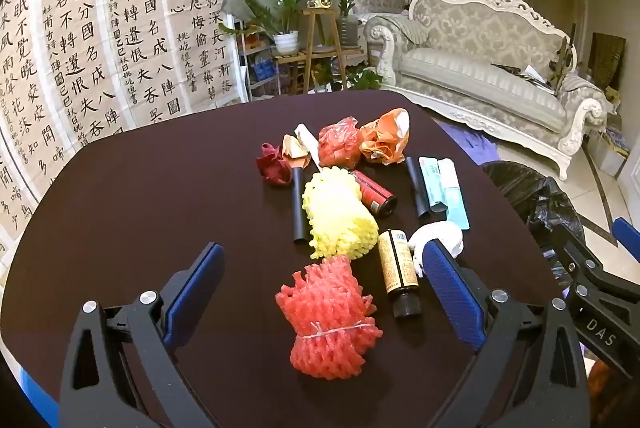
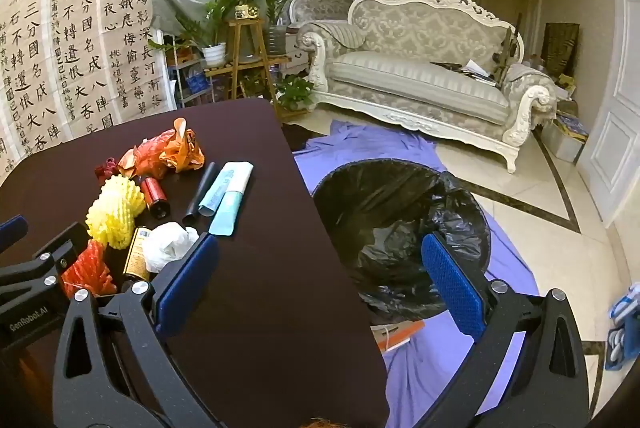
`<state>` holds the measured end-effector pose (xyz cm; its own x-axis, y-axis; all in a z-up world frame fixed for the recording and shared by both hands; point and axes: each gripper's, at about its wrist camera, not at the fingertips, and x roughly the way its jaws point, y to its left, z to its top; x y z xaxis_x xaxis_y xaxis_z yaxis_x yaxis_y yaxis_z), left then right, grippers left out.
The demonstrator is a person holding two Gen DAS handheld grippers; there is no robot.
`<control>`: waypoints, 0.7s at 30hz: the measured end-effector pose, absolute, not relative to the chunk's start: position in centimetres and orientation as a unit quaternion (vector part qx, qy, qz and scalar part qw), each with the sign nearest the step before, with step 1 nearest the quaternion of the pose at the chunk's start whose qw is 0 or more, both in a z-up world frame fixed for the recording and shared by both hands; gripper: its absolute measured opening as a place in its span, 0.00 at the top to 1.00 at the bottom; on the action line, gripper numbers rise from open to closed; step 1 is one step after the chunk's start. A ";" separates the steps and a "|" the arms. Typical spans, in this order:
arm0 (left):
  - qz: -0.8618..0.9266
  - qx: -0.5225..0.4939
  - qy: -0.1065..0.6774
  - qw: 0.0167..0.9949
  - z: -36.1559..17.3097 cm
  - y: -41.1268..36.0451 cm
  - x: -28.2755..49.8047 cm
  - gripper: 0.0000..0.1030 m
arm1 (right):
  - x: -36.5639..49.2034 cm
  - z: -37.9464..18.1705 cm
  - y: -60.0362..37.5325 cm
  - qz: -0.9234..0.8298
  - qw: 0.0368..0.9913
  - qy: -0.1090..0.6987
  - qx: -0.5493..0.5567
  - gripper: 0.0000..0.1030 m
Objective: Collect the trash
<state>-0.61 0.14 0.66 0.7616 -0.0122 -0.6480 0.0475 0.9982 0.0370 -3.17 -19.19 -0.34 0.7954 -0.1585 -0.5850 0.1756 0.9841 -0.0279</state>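
Note:
Trash lies on a dark table (image 1: 140, 208): a red foam net (image 1: 328, 316), a yellow foam net (image 1: 340, 216), a small brown bottle (image 1: 398, 268), a white crumpled tissue (image 1: 436, 236), a red can (image 1: 374, 194), black tubes (image 1: 298, 204), light blue packets (image 1: 444, 188) and crumpled red and orange wrappers (image 1: 360, 140). My left gripper (image 1: 324, 284) is open above the red foam net. My right gripper (image 2: 320, 280) is open and empty over the table's right edge, beside a bin lined with a black bag (image 2: 400, 228).
A purple cloth (image 2: 440, 368) covers the floor under the bin. An ornate sofa (image 2: 420, 80) stands behind, with a plant stand (image 2: 248, 60) and calligraphy sheets (image 1: 100, 48) on the wall at left. A blue object (image 2: 624, 328) lies at far right.

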 end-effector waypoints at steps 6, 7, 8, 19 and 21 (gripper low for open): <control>-0.016 0.026 0.343 0.939 0.8 -0.4 -1.0 0.07 | -3.5 -0.5 -19.8 -0.088 0.947 0.310 0.017 0.04; -0.017 0.026 0.342 0.939 0.9 -0.5 -1.0 0.07 | -3.5 -0.6 -19.8 -0.087 0.946 0.311 0.017 0.04; -0.016 0.027 0.342 0.939 0.9 -0.5 -1.0 0.07 | -3.4 -0.6 -19.9 -0.088 0.946 0.311 0.018 0.04; -0.017 0.023 0.346 0.938 0.6 -1.1 -1.1 0.07 | -3.5 -0.7 -19.8 -0.088 0.946 0.311 0.017 0.04; -0.018 0.021 0.348 0.937 0.4 -1.2 -0.9 0.07 | -3.4 -0.8 -19.8 -0.088 0.946 0.311 0.017 0.04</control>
<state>-0.92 -1.15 0.41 0.7572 -0.0181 -0.6529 0.0478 0.9985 0.0277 -3.43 -19.84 -0.76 0.7912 -0.1555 -0.5915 0.1764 0.9840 -0.0227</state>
